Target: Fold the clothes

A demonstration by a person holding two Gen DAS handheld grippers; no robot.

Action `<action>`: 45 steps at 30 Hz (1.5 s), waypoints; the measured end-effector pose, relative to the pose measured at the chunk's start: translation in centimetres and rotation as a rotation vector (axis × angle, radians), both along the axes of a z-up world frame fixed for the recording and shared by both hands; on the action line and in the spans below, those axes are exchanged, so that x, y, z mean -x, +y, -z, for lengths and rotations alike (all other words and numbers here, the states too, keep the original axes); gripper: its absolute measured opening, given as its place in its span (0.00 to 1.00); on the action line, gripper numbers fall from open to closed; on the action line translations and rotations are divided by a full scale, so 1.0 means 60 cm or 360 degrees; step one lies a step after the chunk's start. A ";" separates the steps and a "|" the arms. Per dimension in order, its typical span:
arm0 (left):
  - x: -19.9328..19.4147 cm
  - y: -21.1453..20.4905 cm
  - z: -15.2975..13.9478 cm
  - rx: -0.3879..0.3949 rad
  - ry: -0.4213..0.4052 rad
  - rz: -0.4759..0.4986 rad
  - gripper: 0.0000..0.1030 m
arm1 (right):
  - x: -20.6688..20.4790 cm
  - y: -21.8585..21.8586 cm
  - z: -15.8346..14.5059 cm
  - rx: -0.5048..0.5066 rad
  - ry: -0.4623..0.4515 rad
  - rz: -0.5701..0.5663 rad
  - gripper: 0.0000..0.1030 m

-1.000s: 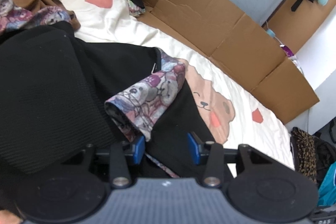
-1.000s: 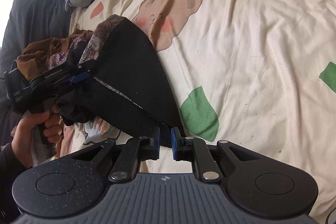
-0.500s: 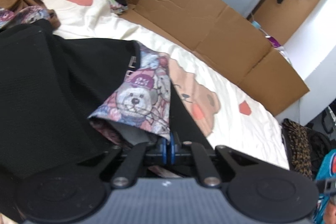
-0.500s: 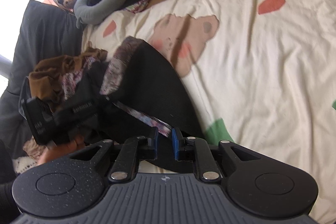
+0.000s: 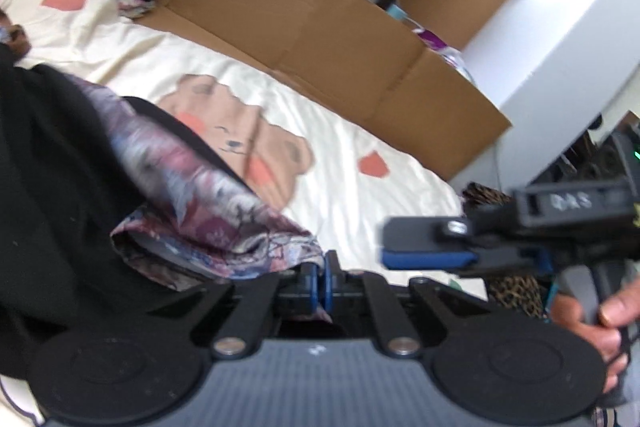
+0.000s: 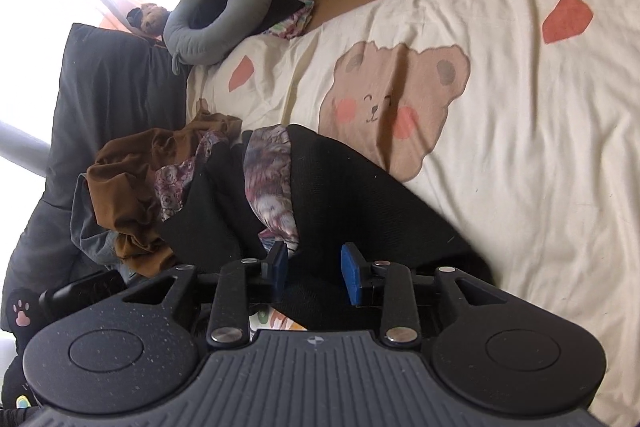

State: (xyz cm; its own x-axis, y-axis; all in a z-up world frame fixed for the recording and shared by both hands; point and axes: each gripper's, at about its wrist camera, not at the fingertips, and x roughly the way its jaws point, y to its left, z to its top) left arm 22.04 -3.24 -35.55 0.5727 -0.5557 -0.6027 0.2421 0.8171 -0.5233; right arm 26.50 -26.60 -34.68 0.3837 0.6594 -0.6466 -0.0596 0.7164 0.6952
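Observation:
A black garment point(image 5: 52, 187) with a bear-print lining point(image 5: 200, 211) lies across the cream bear-print sheet point(image 5: 360, 131). My left gripper point(image 5: 319, 281) is shut on the edge of that lining, which bunches up just left of the fingers. In the left wrist view my right gripper point(image 5: 424, 259) hangs close by on the right, with a hand point(image 5: 600, 323) on its handle. In the right wrist view the right gripper point(image 6: 315, 269) is open over the black garment point(image 6: 360, 195). The lining strip point(image 6: 268, 183) runs up from its left finger point(image 6: 278, 264).
A heap of brown and patterned clothes point(image 6: 132, 179) lies left of the garment, against a dark cushion point(image 6: 100, 99). A grey neck pillow point(image 6: 216, 23) sits at the bed's head. Flattened cardboard point(image 5: 320, 27) lines the far side. The cream sheet point(image 6: 540, 147) stretches to the right.
My left gripper closed on the lining edge and pulled it toward the right gripper. The right gripper let go of the black garment's corner and opened.

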 end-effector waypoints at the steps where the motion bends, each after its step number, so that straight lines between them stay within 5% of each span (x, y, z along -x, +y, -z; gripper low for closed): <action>1: 0.003 -0.004 -0.001 0.0003 0.0000 0.0011 0.03 | 0.000 0.001 0.004 -0.0003 0.0018 -0.0003 0.31; 18: 0.063 -0.015 -0.005 0.0038 0.0016 0.0034 0.03 | 0.002 0.054 0.041 0.0039 0.0161 -0.0234 0.30; 30: 0.099 0.007 -0.003 0.0049 0.0024 0.0126 0.03 | 0.013 0.098 0.042 0.0213 0.0077 -0.0475 0.07; 36: 0.090 0.068 -0.009 -0.0019 0.0063 -0.0062 0.17 | 0.011 0.079 0.030 0.0255 0.0012 -0.0436 0.07; 40: 0.073 0.125 -0.017 -0.0144 0.0073 -0.0291 0.46 | 0.009 0.046 0.025 0.0293 -0.0009 -0.0354 0.06; 45: 0.060 0.197 -0.023 -0.0241 0.0102 -0.0603 0.56 | 0.002 -0.012 0.026 0.0354 -0.0028 -0.0175 0.06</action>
